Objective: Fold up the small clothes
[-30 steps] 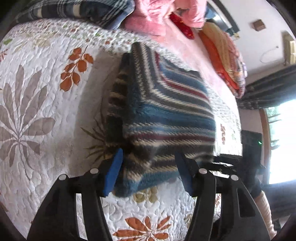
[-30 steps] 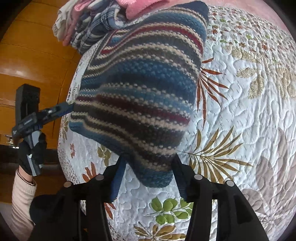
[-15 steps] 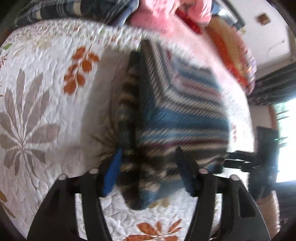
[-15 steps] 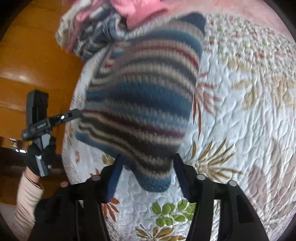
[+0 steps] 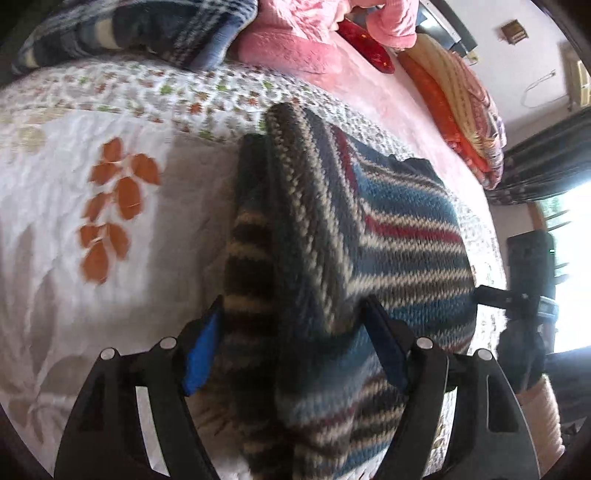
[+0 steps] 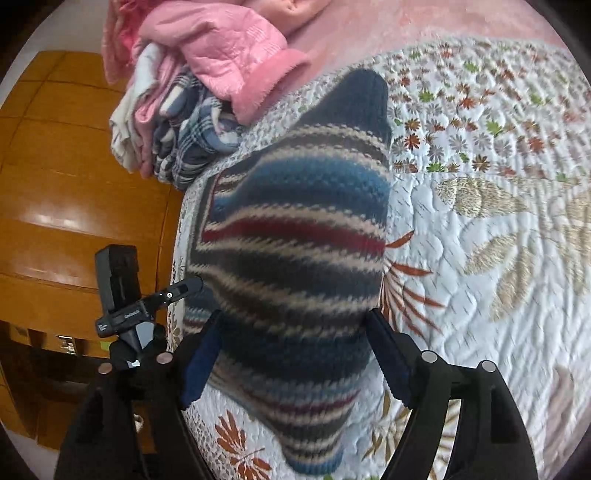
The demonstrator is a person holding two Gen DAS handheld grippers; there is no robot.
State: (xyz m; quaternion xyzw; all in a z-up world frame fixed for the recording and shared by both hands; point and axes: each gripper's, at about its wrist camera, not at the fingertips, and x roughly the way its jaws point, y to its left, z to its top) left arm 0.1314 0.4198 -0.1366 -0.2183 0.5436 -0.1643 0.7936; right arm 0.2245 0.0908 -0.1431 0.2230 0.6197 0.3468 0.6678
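Left wrist view: one striped knit sweater (image 5: 388, 236) lies on the bed's quilt (image 5: 74, 206), folded so that a thick doubled edge runs up the middle of the picture. Its yarn is chunky, in bands of blue, dark grey, cream and red. The left gripper (image 5: 291, 343) has two black fingers with blue pads (image 5: 201, 354), spread wide, and the near end of the sweater sits between them; whether the pads press the knit cannot be told. The quilt is white, stitched in a puffy pattern, printed with orange and beige leaves. Beyond it lie one pink fleecy blanket (image 5: 295, 48), one dark plaid cloth (image 5: 147, 26) and a stack of orange and yellow pillows (image 5: 458, 99). At the right edge the other gripper's body shows, held by a dark-gloved hand (image 5: 521, 358) with a pale sleeve.

In the right wrist view the same sweater (image 6: 295, 258) spreads from a dark blue tip (image 6: 354, 99) at the far end to a narrow striped corner nearest the camera. The right gripper (image 6: 295, 347) also stands wide, its two padded fingers flanking the lower part of the knit. The quilt (image 6: 480, 258) fills the right side. A heap of clothes sits at the top left: one pink padded jacket (image 6: 221, 40) and one blue plaid piece (image 6: 192, 136). A glossy orange wooden panel (image 6: 74, 184) stands behind, with the left gripper's black body in front of it.
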